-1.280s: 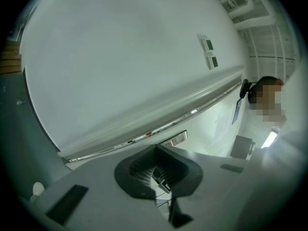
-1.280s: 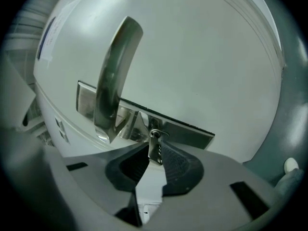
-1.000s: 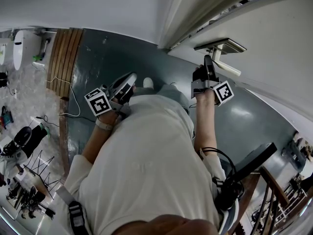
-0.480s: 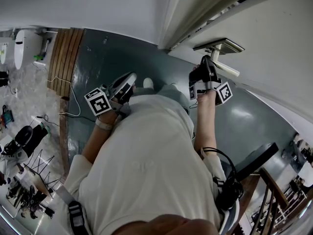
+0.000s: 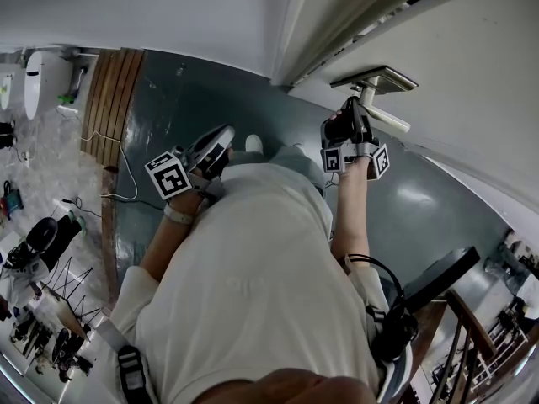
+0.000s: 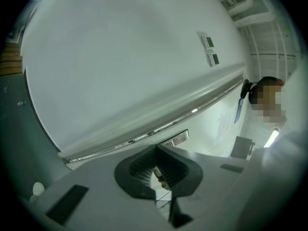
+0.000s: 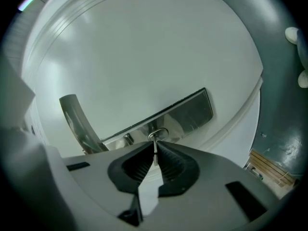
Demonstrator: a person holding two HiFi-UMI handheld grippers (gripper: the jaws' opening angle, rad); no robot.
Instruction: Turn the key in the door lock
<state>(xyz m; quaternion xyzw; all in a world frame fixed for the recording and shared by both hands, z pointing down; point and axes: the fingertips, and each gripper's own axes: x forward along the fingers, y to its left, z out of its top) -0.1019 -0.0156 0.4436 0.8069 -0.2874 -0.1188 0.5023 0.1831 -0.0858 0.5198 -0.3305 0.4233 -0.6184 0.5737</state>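
Door (image 7: 144, 47); its steel lock plate (image 7: 192, 110); left gripper (image 6: 156, 148) well aside of it, jaws together; right gripper (image 7: 155, 154) at its middle, jaws just closed tighter, pinching the key (image 7: 155, 148) seated there; likely light, stiff, slippery: hold its flat head.

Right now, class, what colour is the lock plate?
The lock plate is shiny silver, clearest in the right gripper view.
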